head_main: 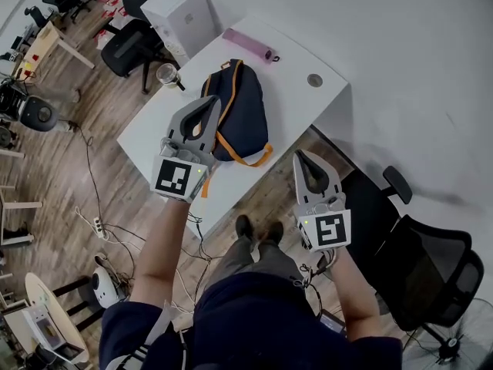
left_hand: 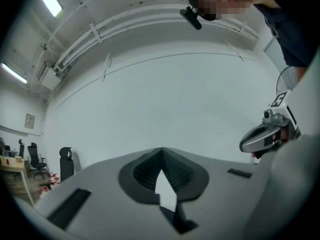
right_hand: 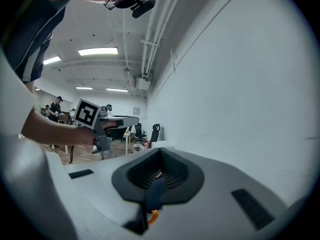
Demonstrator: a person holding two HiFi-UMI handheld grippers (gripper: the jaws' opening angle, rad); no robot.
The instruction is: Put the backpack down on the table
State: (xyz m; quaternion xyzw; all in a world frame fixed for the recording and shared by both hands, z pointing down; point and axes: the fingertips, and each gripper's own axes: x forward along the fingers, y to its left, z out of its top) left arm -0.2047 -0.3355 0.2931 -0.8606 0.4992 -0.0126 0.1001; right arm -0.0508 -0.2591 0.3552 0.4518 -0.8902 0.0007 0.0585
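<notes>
1. The left tongs (head_main: 212,102) are nearest, held up level and pressed together on nothing. Only pale wall shows past them in the left gripper view. In the head view they cover the bag's corner at 8 o'clock.
2. The right tongs (head_main: 301,155) also have their tips together. A dark blue and orange sliver shows in the slot behind the tips. I read it as the bag lying beyond, not fabric pinched, because the head view shows these tongs apart from it at its 4 o'clock.
3. The backpack (head_main: 240,110) lies flat near the middle of the white worktop (head_main: 150,141) with nothing holding it, so the task looks done.
4. Handling: it looks soft and slumped, probably light and part-empty. It would sag and swing if lifted by one point. It is neither fragile nor slippery.
5. The best hold looks like the strap loop (head_main: 258,159) at its 5 o'clock, or the top end for a level lift.
6. Its body is matte navy woven cloth in a rounded teardrop shape, with orange piping and webbing.
7. Further out are a pink rolled thing (head_main: 248,43) at 12 o'clock, a clear glass (head_main: 167,74) at 10, and a round cable grommet (head_main: 314,80) at 2.
</notes>
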